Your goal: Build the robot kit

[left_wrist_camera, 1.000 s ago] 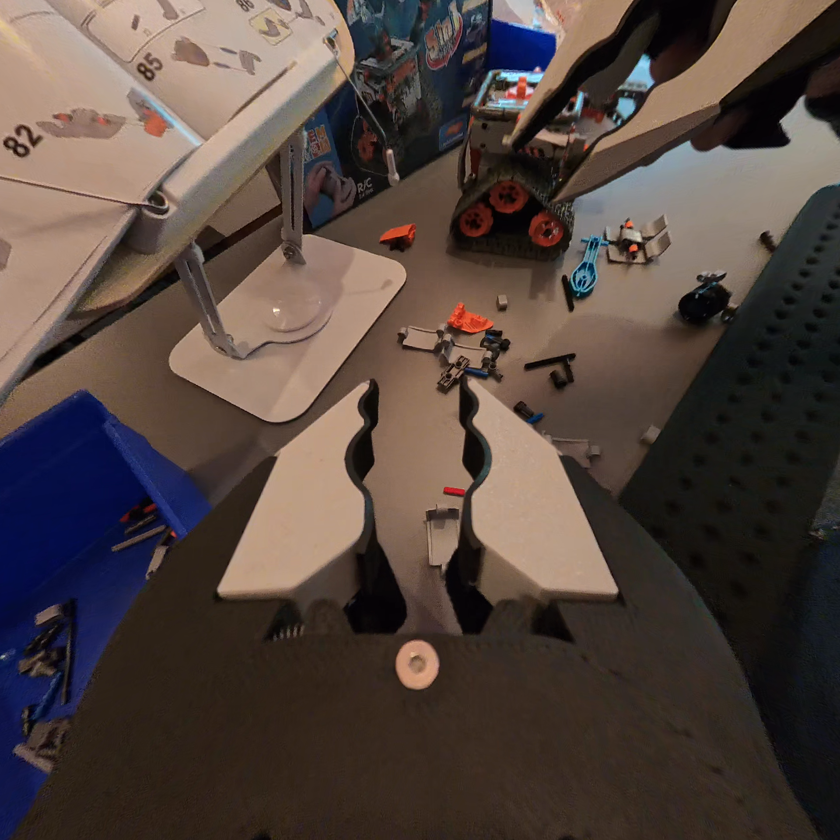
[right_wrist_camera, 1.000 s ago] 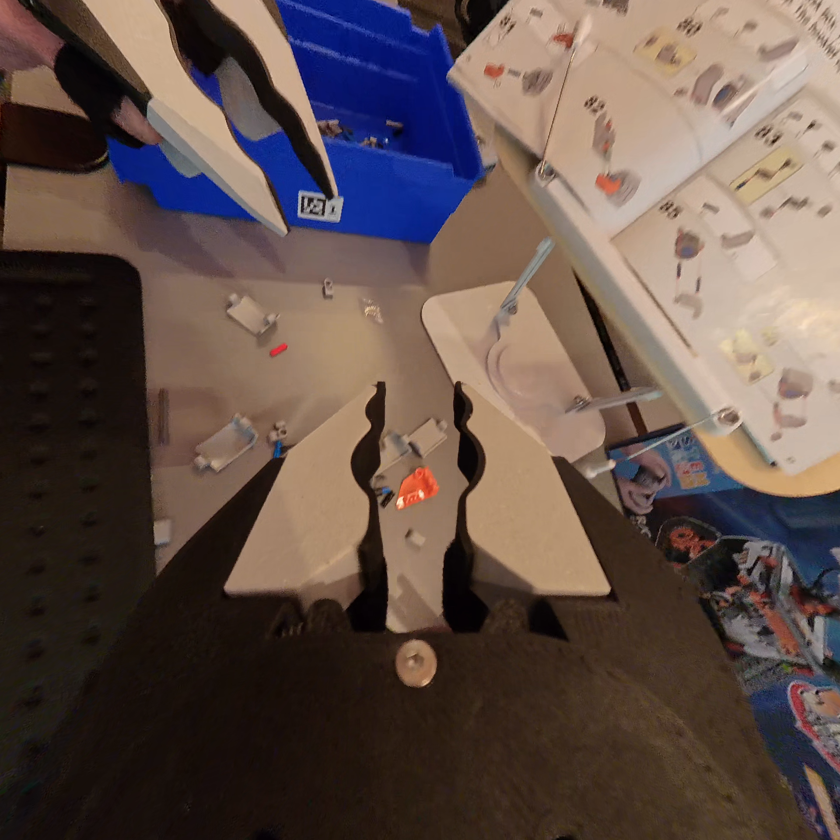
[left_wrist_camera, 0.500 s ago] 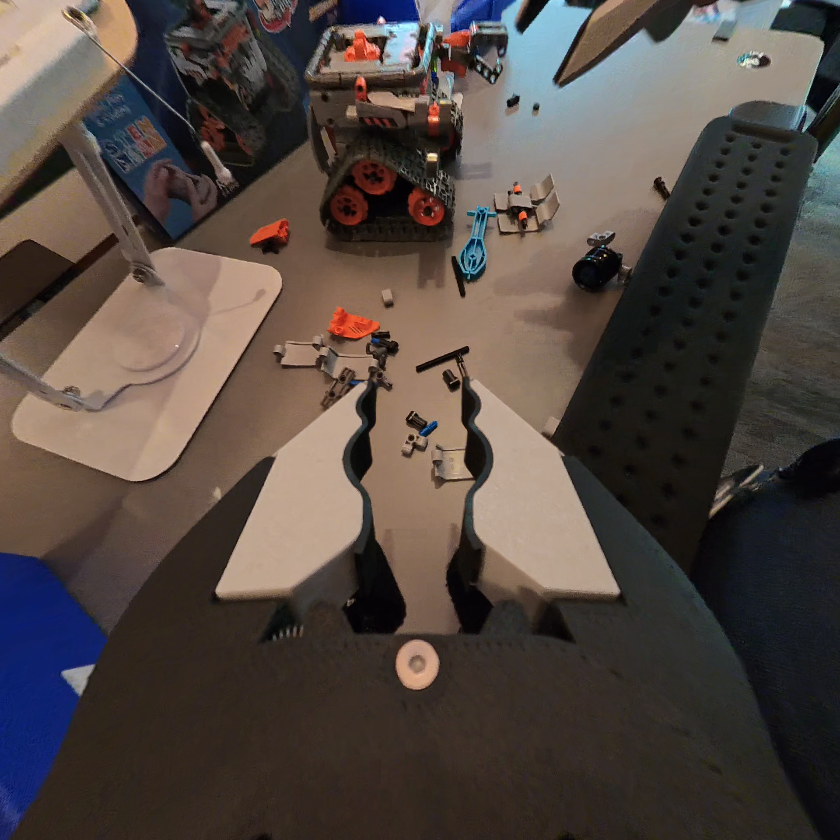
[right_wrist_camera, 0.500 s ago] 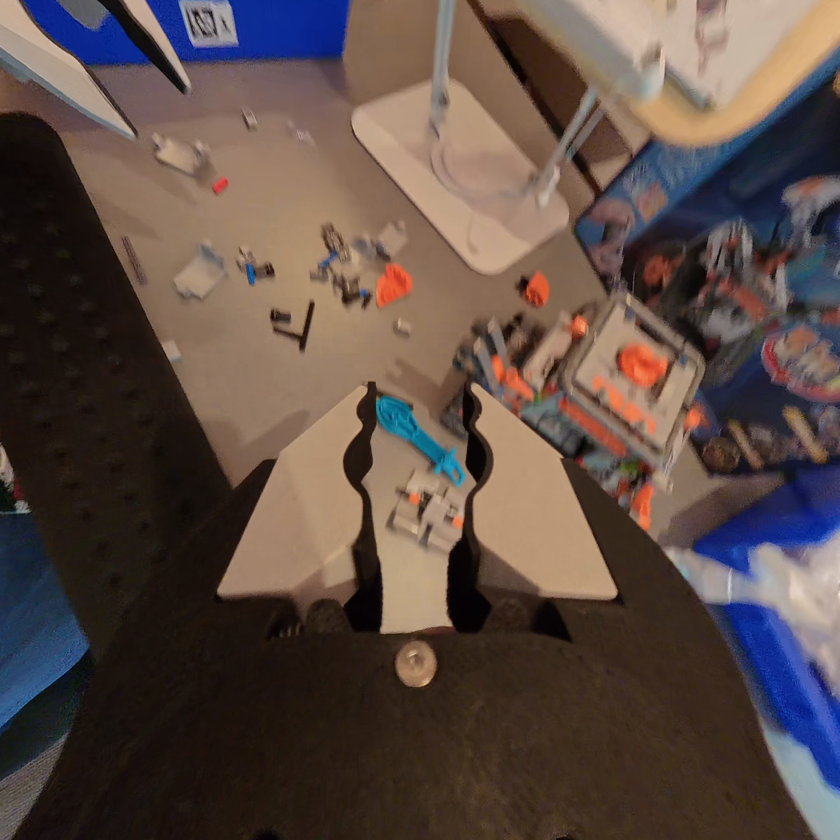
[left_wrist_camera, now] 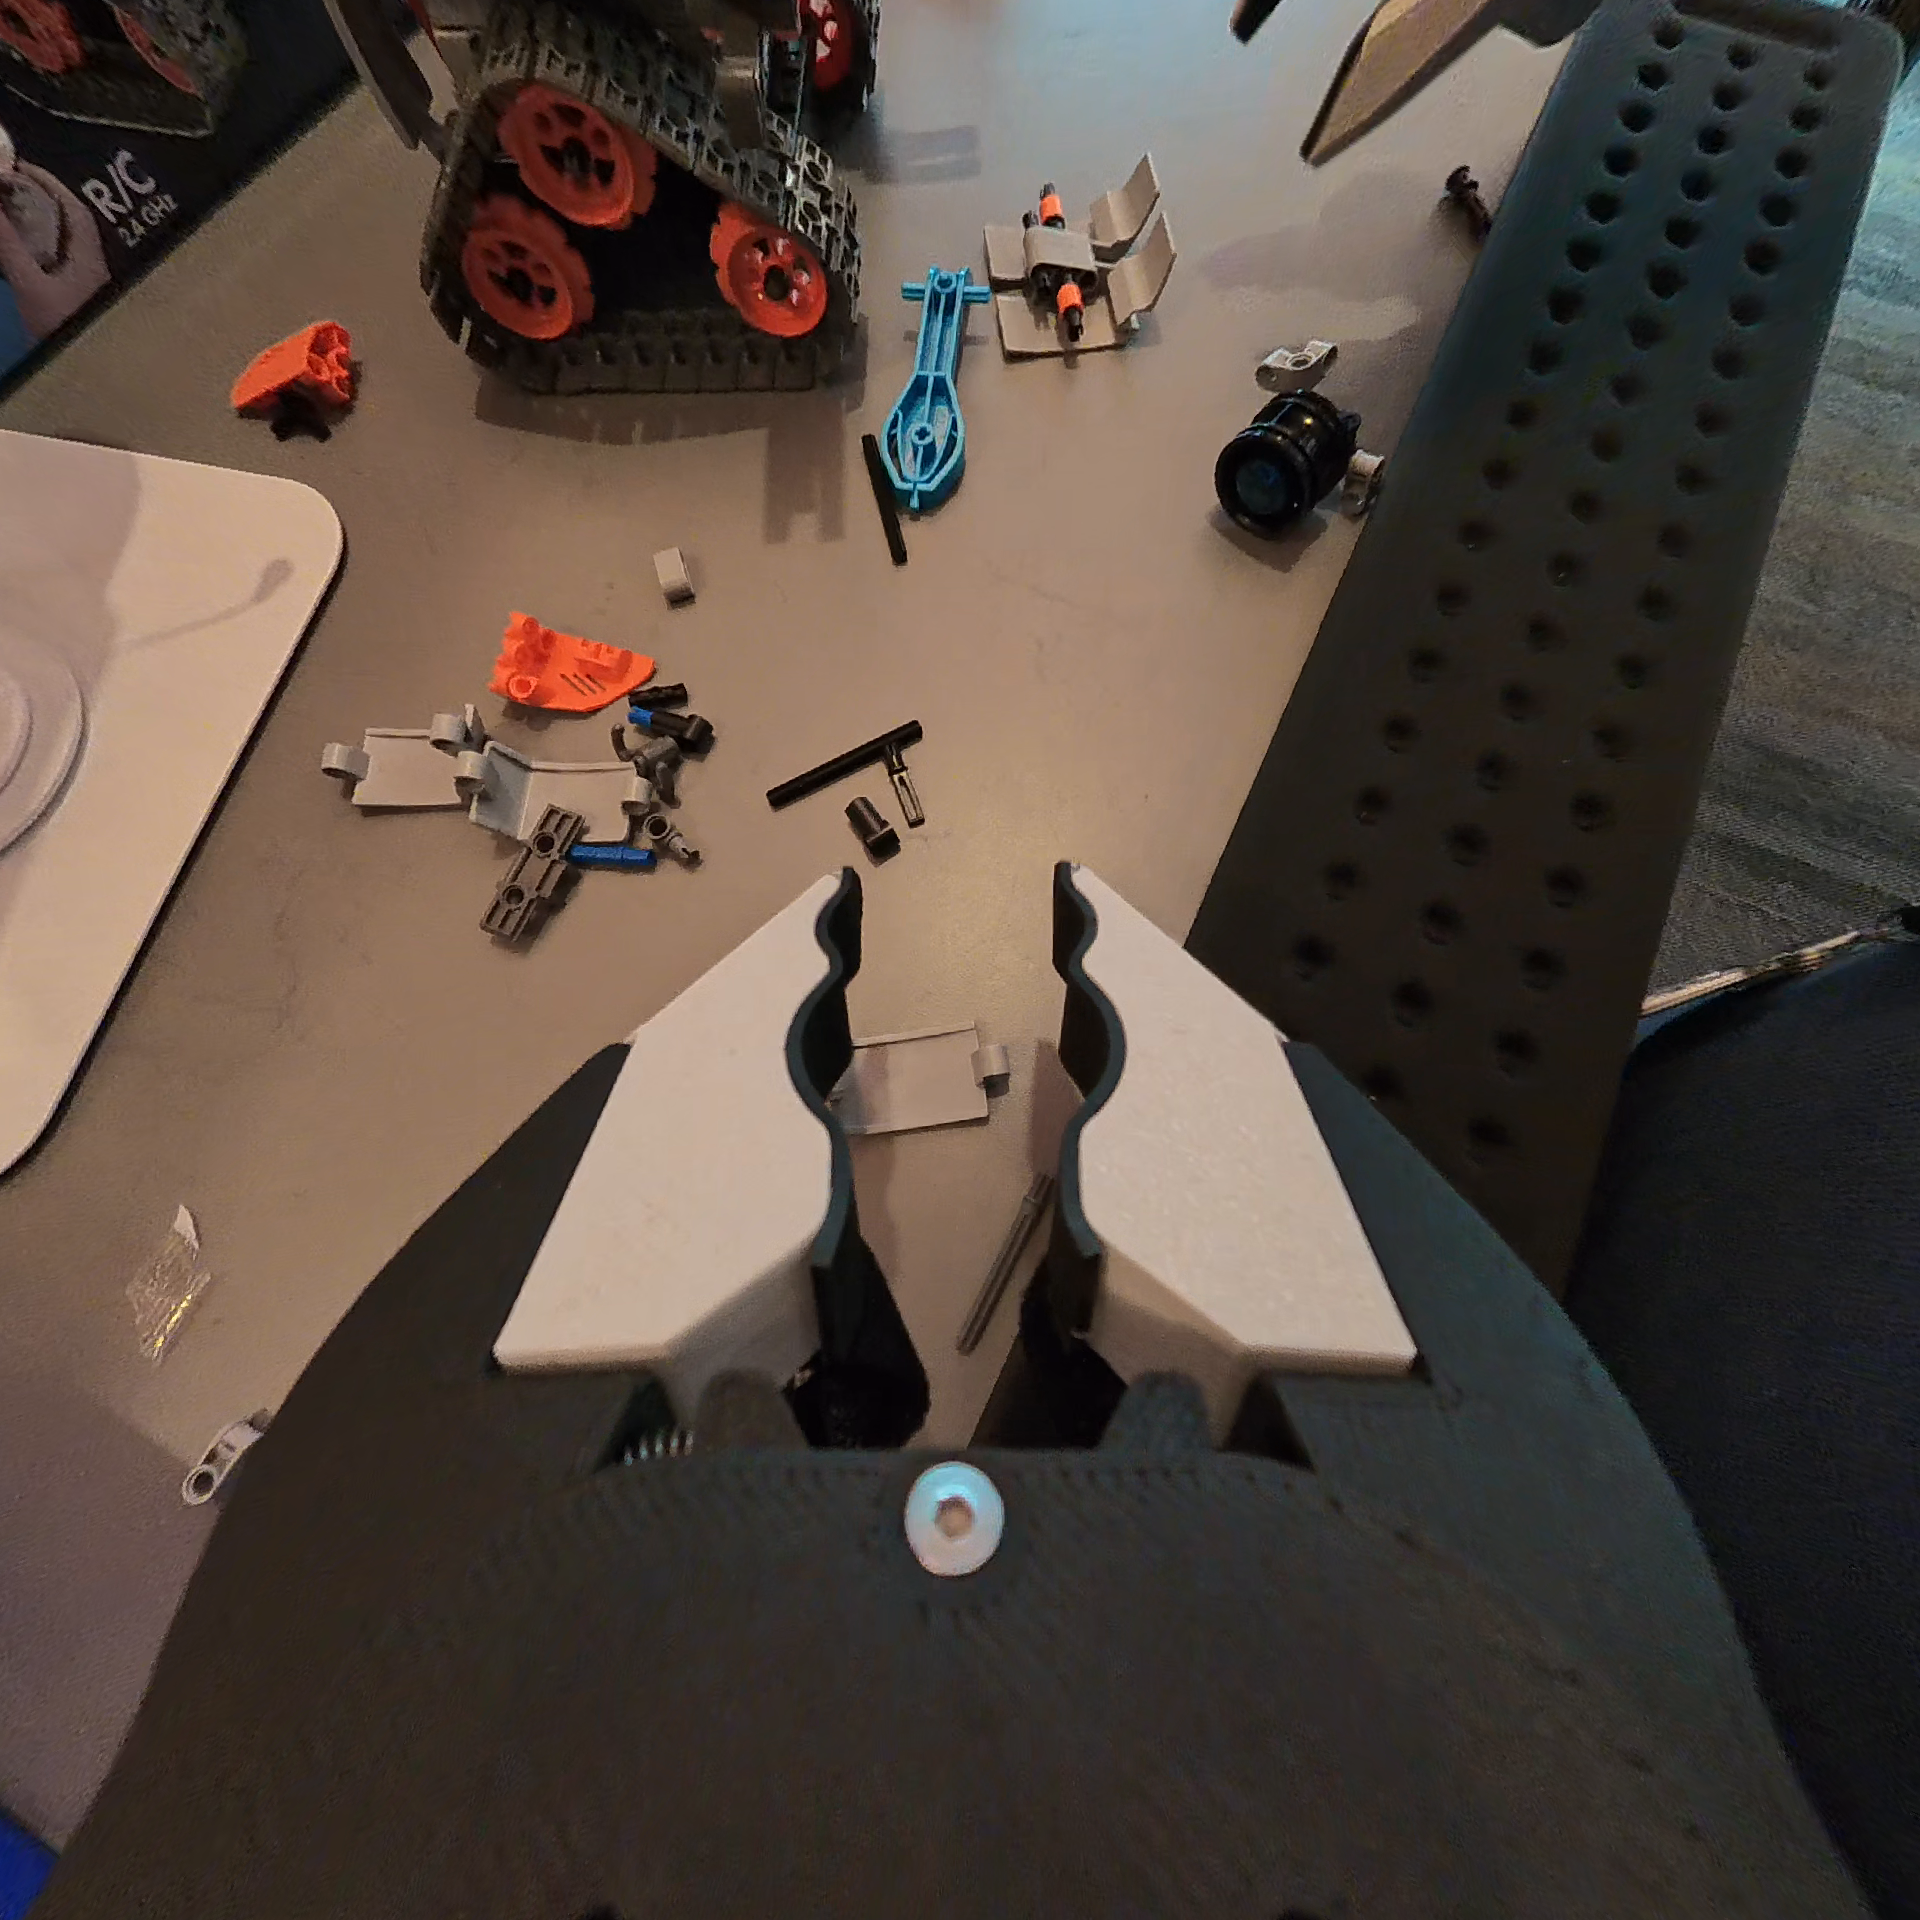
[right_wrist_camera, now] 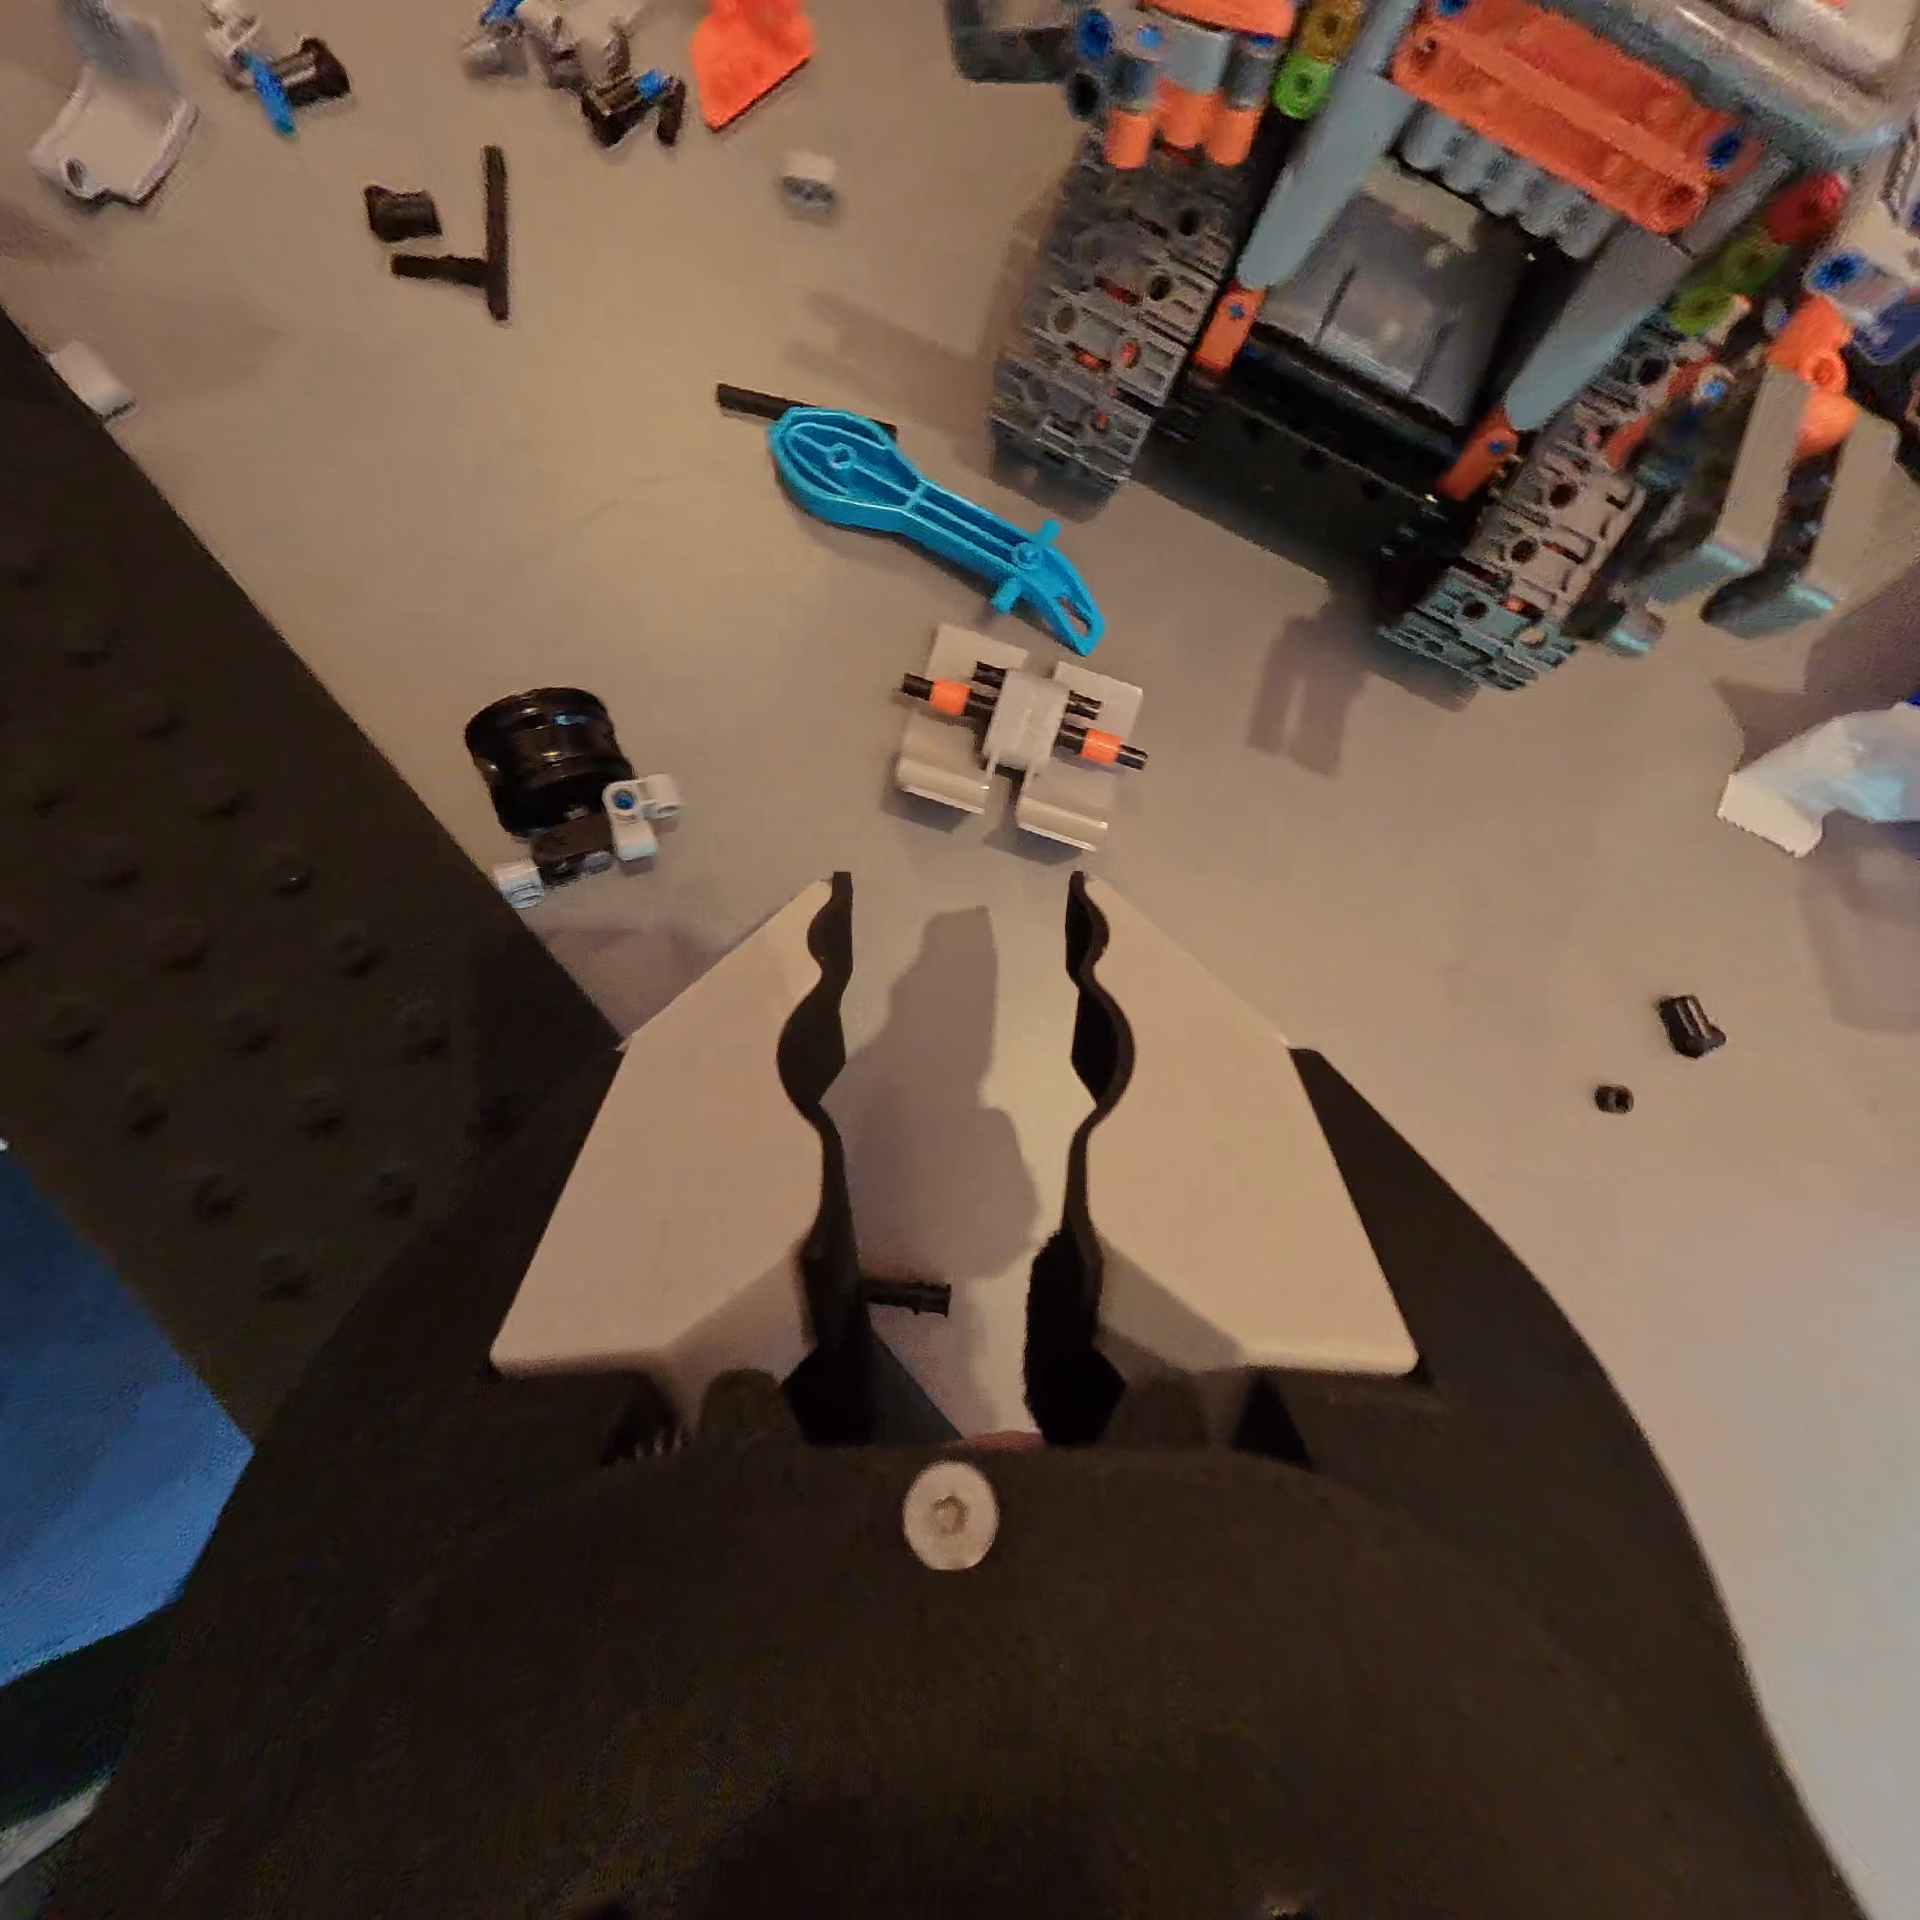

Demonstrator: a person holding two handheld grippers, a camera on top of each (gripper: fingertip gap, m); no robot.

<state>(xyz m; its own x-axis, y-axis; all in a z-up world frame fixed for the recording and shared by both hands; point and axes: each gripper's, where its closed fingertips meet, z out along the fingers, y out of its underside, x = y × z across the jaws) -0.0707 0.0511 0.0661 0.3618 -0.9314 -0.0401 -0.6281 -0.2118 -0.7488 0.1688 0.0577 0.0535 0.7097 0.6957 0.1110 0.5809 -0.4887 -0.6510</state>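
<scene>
My left gripper (left_wrist_camera: 956, 883) is open and empty, low over the grey table. A flat grey panel piece (left_wrist_camera: 920, 1081) and a thin grey axle (left_wrist_camera: 1003, 1262) lie between its fingers. Small black pins (left_wrist_camera: 873, 826) lie just past its tips. My right gripper (right_wrist_camera: 958, 894) is open and empty. A grey panel assembly with orange bushes (right_wrist_camera: 1013, 732) lies just ahead of it, with a blue tool piece (right_wrist_camera: 925, 514) beyond. A black wheel hub (right_wrist_camera: 551, 764) sits to its left. The tracked brick vehicle with orange wheels (left_wrist_camera: 634, 197) stands at the back; it also shows in the right wrist view (right_wrist_camera: 1403, 301).
A black perforated mat (left_wrist_camera: 1621, 582) runs along the table's right side; it also shows in the right wrist view (right_wrist_camera: 197, 831). A white stand base (left_wrist_camera: 135, 727) lies at the left. An orange curved piece (left_wrist_camera: 566, 665) and grey panels (left_wrist_camera: 478, 779) lie scattered in the middle. The right gripper's tips (left_wrist_camera: 1392, 73) show at the top. The left gripper's tips are roughly 25 cm from the right gripper's. From the right gripper's tips to the black wheel hub (right_wrist_camera: 551, 764) is close to 7 cm. My left wrist view (left_wrist_camera: 1308, 404) looks at it from another angle.
Both grippers have swung away from the blue bin and instruction stand toward the vehicle and dropped closer to the table. The jaws of both stay open.
</scene>
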